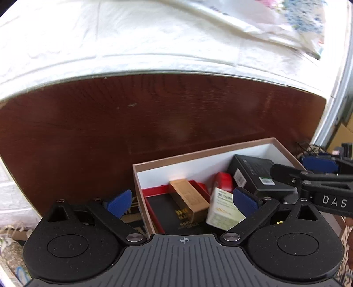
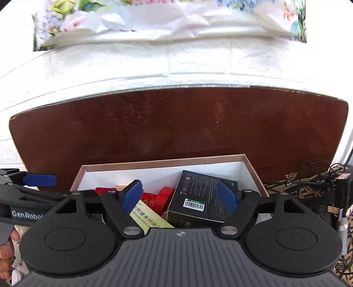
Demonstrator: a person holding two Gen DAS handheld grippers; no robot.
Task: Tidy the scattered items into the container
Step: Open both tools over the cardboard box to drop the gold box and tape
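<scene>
- left gripper (image 1: 184, 201): jaws spread wide, blue pads (image 1: 119, 203) well apart, nothing pressed between them. it hangs over the near end of the container; one pad sits outside the container's left wall, the other above the items inside.
- right gripper (image 2: 179, 195): jaws open, blue pads (image 2: 132, 195) clear of everything, nothing gripped. it hangs over the near right part of the container, above the black box.
- a hand (image 2: 6, 253) shows at the lower left edge of the right wrist view, behind the left gripper's body.
- container (image 1: 198, 154): an open cardboard box, pinkish rim, white inner walls, standing on the brown wooden table (image 1: 110, 121) at its near edge, toward the right corner.
- inside the container, left end: a red tray (image 1: 154, 192) with a dark lining, and a gold box (image 1: 189, 196) lying tilted across it.
- inside, middle: a pale green-white carton (image 1: 222, 209) leaning on its side, touching a red object (image 1: 224, 181) behind it; what the red object is cannot be told.
- inside, right end: a black box (image 2: 203, 198) with a barcode label, tilted against the far right wall.
- beyond the table's far edge: a white brick-pattern wall (image 1: 110, 44) and floral fabric (image 2: 66, 17).
- off the table's right edge: dark cables (image 2: 317, 174) on patterned cloth.
</scene>
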